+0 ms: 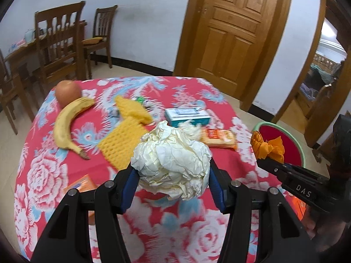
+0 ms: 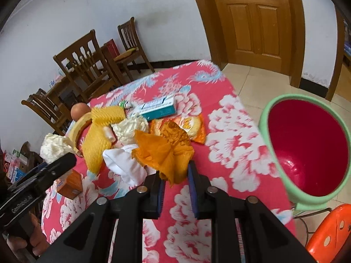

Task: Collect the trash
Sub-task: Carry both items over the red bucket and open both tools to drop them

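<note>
Big picture first: the table (image 1: pixel 50 175) under its red floral cloth spreads out below both grippers, and off its right edge, ahead and right of the right gripper, the green-rimmed bin (image 2: pixel 265 118) stands with its red inside gaping and apparently empty.

Now the left gripper (image 1: pixel 171 171): jaws about half open and pressed on either side of a crumpled ball of cream paper (image 1: pixel 173 153), carried clear of the cloth. That ball looks feather-light and springy, so a squeeze across its middle, as here, should do; I'd judge it may slip if the hold loosens.

The right gripper (image 2: pixel 174 175) is nearly closed, pinching the lower tail of an orange crumpled wrapper (image 2: pixel 162 151). Thin and limp, it hangs and folds; gripping a bunched part rather than a loose flap is the safer bet.

Ahead of the grippers, left on the cloth: yellow foam fruit netting (image 1: pixel 125 140), soft and squashy, best taken at a folded edge; a banana (image 1: pixel 68 122) and a round fruit (image 1: pixel 68 92) ahead and left, likely not trash.

A teal-and-white box (image 1: pixel 186 116), stiff and easy to clamp on its narrow sides, lies beyond the paper ball, with an orange snack packet (image 1: pixel 219 138) just right of it. White cloth-like scrap (image 2: pixel 125 164) sits just left of the right gripper, and a small orange box (image 2: pixel 70 184) further left.
</note>
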`<state>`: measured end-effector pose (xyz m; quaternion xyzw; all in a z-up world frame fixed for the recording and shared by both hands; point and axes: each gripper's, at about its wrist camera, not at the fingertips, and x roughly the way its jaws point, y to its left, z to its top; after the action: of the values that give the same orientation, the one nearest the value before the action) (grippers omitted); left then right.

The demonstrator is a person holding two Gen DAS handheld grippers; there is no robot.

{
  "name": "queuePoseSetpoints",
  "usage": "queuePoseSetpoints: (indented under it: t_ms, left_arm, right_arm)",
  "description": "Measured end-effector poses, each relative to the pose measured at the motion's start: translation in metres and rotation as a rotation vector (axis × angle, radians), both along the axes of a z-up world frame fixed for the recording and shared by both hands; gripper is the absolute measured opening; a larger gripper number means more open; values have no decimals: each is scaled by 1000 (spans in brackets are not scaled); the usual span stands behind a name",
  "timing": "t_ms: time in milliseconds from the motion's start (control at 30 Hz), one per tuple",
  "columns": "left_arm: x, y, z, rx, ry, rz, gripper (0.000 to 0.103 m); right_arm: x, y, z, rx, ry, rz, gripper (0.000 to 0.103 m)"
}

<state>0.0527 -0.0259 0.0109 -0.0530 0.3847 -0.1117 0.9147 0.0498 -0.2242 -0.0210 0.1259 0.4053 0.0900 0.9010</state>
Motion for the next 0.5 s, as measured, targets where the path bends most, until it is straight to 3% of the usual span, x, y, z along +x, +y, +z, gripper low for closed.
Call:
queuePoseSetpoints:
  t_ms: [500]
  left_arm:
    - [17, -96, 17, 6, -1, -209, 58]
  right_arm:
    - [-19, -78, 19, 0, -35, -137, 21]
